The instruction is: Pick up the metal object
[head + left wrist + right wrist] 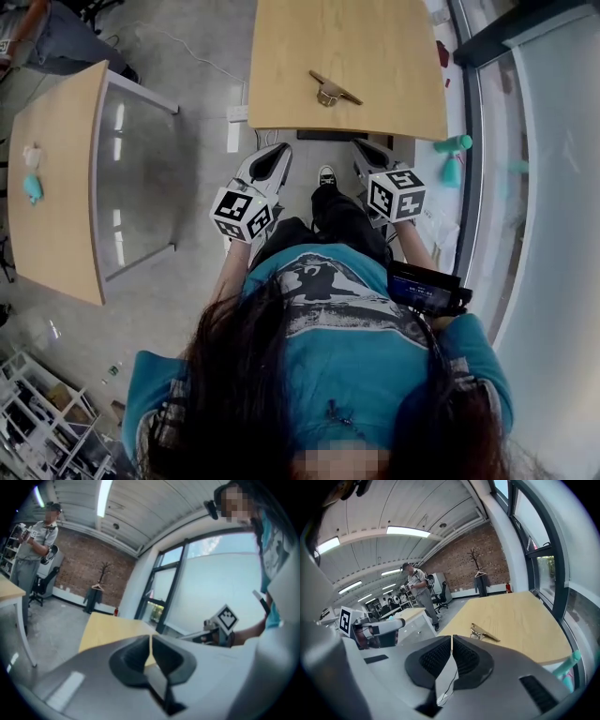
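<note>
The metal object (331, 91), a brass-coloured clip with a flat lever, lies near the front edge of the light wooden table (375, 47). In the right gripper view the clip (483, 633) sits just beyond my right gripper (452, 641), whose jaws are shut with nothing between them. My left gripper (150, 641) is shut and empty too, with the table (108, 627) ahead of it. In the head view both the left gripper (279, 152) and the right gripper (360, 147) hang over the floor, short of the table's near edge.
A second wooden table (52, 216) stands to the left with a teal thing (33, 188) on it. A teal bottle (452, 144) lies by the window wall on the right. A person (418, 590) stands farther back in the room.
</note>
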Motion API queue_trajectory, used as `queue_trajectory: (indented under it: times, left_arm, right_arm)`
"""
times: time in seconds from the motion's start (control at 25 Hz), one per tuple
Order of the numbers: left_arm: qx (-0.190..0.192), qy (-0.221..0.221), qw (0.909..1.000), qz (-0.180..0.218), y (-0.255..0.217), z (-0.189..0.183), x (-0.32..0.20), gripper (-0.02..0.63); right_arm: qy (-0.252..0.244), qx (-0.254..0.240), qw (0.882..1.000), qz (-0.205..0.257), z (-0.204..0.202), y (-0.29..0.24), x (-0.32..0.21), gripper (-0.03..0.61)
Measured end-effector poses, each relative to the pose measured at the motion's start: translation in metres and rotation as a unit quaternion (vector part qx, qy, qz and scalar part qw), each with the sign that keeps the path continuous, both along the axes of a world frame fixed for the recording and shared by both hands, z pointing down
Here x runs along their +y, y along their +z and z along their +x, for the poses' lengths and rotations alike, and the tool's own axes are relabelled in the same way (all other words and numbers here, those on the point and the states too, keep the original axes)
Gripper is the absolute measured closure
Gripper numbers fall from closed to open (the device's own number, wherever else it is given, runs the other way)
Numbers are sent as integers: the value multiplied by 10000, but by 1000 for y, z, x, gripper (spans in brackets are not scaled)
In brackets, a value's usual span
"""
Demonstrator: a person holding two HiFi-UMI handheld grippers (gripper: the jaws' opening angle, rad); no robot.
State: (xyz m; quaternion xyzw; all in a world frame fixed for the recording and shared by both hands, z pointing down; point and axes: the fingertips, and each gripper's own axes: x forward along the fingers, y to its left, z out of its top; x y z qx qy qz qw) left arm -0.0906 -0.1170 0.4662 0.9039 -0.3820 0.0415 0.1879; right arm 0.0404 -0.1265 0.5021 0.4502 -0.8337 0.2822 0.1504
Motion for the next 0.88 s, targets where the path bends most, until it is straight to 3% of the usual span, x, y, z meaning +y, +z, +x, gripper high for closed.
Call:
queue_trajectory:
  times: [0.24, 0.32, 0.44, 0.52, 0.72, 0.88]
  left_arm:
    - [-89, -159, 9997, -144, 8, 16, -50, 611]
    - [-134, -170, 9996, -190, 12, 21, -65, 611]
    - [-263, -132, 9992, -260, 21, 26, -85, 611]
    - [-352, -109, 9989, -288, 27, 30, -97, 611]
    - [-408, -226, 9984, -317, 32, 35, -114, 611]
    - [-413, -391, 9975, -422, 35, 21, -118, 611]
  right_arm:
    - [-443, 553, 9974, -164, 11, 37, -78, 565]
    - [-689, 737, 9946, -239, 10, 54, -99, 474]
    - [-1063, 1129, 9876, -252, 4, 80, -126, 419]
    - [-1425, 1538, 9776, -166, -3, 99, -140, 387]
    - [-2367, 2769, 9313, 72, -17, 147, -158, 353]
    - [-2493, 3062, 9187, 101, -34, 164, -169, 353]
